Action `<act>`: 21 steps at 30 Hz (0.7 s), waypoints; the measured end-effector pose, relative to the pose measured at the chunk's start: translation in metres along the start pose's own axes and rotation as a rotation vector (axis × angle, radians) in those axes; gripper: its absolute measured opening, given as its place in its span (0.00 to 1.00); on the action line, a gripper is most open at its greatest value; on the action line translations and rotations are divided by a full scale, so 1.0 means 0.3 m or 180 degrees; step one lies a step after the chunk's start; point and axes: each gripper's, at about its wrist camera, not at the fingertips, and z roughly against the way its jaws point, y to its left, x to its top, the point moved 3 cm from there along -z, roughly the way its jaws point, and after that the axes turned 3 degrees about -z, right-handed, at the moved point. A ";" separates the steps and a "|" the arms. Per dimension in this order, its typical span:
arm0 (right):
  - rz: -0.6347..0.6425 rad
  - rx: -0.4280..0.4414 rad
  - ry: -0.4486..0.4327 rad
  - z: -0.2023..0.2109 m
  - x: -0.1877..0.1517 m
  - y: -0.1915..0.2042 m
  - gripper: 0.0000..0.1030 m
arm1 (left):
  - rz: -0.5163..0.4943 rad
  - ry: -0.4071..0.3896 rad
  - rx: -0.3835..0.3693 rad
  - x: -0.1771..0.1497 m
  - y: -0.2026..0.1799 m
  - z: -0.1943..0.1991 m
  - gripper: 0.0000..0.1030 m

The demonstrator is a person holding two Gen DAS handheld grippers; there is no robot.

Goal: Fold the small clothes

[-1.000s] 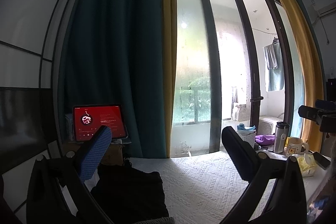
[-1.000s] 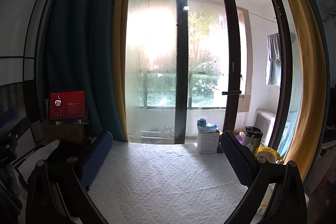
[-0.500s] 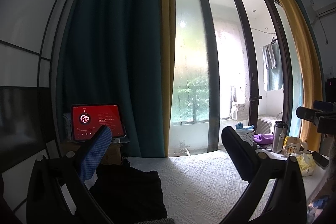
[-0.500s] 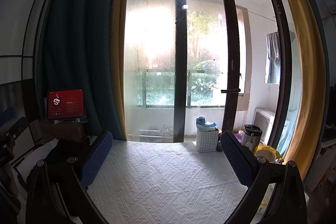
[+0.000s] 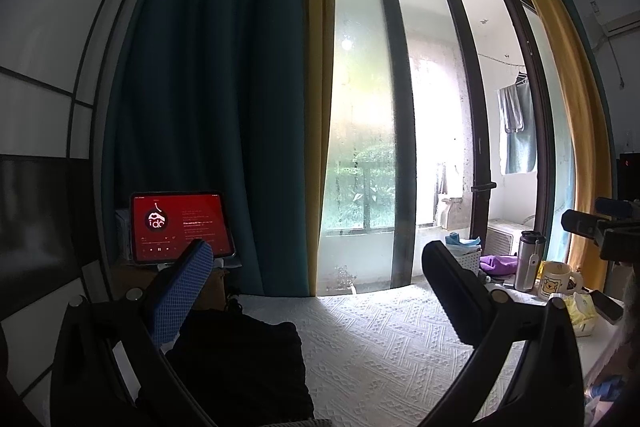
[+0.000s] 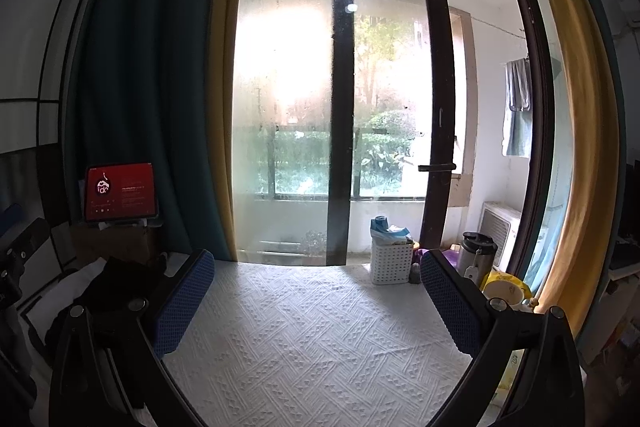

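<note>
Dark black crumpled garment (image 5: 236, 359) lies at left edge of white textured-cloth tabletop (image 5: 380, 339), below red-screened tablet (image 5: 180, 227); left gripper (image 5: 316, 291) raised above it, jaws apart, empty; right gripper (image 6: 316, 303) further right over bare cloth, jaws apart, empty; left hand judged nearer; garment's long axis unclear.

The worktop (image 6: 312, 339) had a white textured cover. Dark clothes (image 5: 240, 359) sat on its left side; a white basket (image 6: 391, 263), flask (image 6: 474, 255) and mug (image 5: 554, 279) crowded the far right.
</note>
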 end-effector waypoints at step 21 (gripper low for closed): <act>0.0030 0.0015 0.0011 -0.001 -0.002 0.003 1.00 | -0.0008 0.0023 0.0029 -0.006 -0.009 0.001 1.00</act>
